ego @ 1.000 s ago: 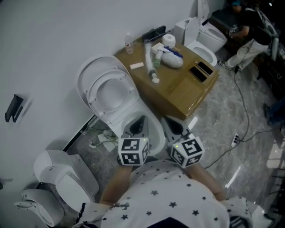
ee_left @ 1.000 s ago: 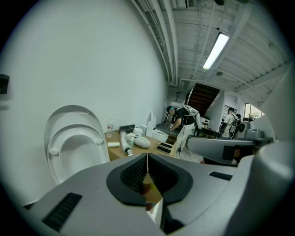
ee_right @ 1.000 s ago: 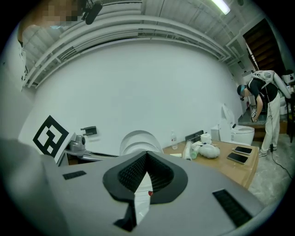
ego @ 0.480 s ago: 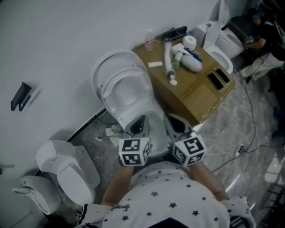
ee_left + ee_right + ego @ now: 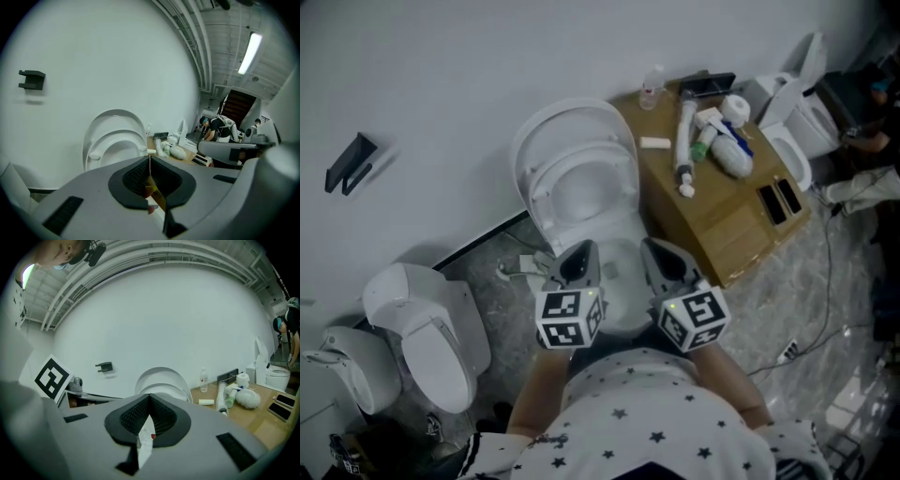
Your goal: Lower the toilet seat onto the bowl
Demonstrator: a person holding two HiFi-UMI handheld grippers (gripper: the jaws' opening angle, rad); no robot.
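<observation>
Head view: white oval plastic toilet seat [image 5: 581, 152] upright against its lid [image 5: 572, 114] by the wall, at twelve o'clock from the white ceramic bowl [image 5: 614, 246] and apart from both tools. Judged barely begun: seat untouched, the whole lowering left. Over the bowl's near rim, left gripper [image 5: 579, 255] and right gripper [image 5: 661, 251] side by side, fingers of each pressed together, holding nothing. Bowl's inside mostly hidden behind them; nothing made out there. At two o'clock, clear plastic bottle [image 5: 652, 86] on brown wooden cabinet [image 5: 712, 216], contents not discernible.
</observation>
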